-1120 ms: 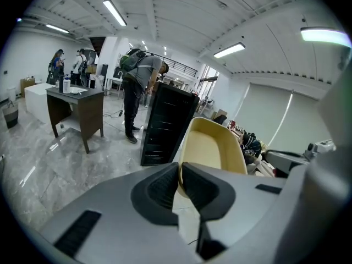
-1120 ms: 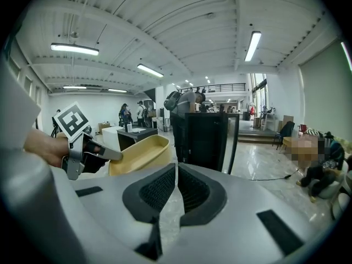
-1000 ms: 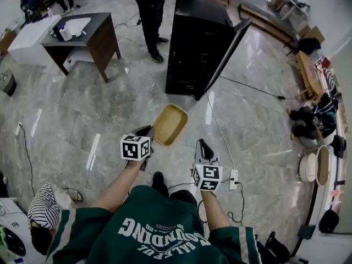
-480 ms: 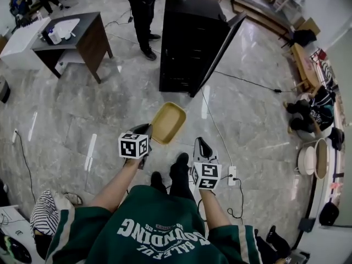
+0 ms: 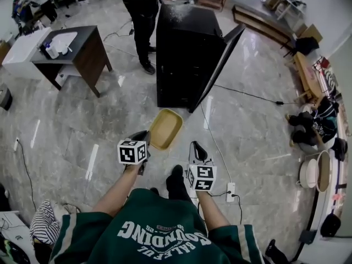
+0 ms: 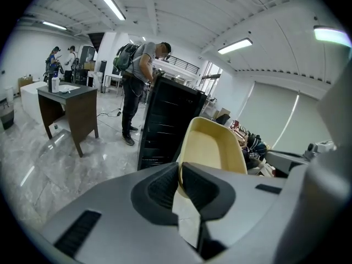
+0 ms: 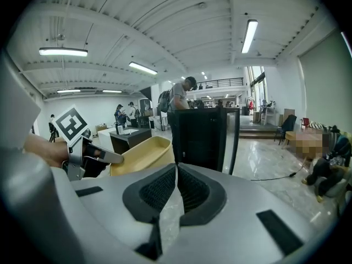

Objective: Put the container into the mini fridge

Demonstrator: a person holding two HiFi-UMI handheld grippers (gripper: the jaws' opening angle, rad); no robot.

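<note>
A tan open container (image 5: 165, 128) hangs in the air, my left gripper (image 5: 144, 138) shut on its near rim. In the left gripper view the container (image 6: 214, 147) rises just past the closed jaws. The black mini fridge (image 5: 184, 56) stands ahead on the floor with its door (image 5: 219, 65) swung open to the right. My right gripper (image 5: 195, 150) is shut and holds nothing, right of the container. In the right gripper view the container (image 7: 140, 154) is at left and the fridge (image 7: 203, 136) straight ahead.
A person (image 5: 142, 15) stands at the fridge's far left corner. A dark desk (image 5: 74, 54) is at left. A cable (image 5: 220, 136) runs over the marble floor to a power strip (image 5: 231, 192). Benches and bags (image 5: 316, 120) line the right wall.
I have walked closer to the fridge, which now looks larger and nearer. Both grippers keep their pose, the left still carrying the container.
</note>
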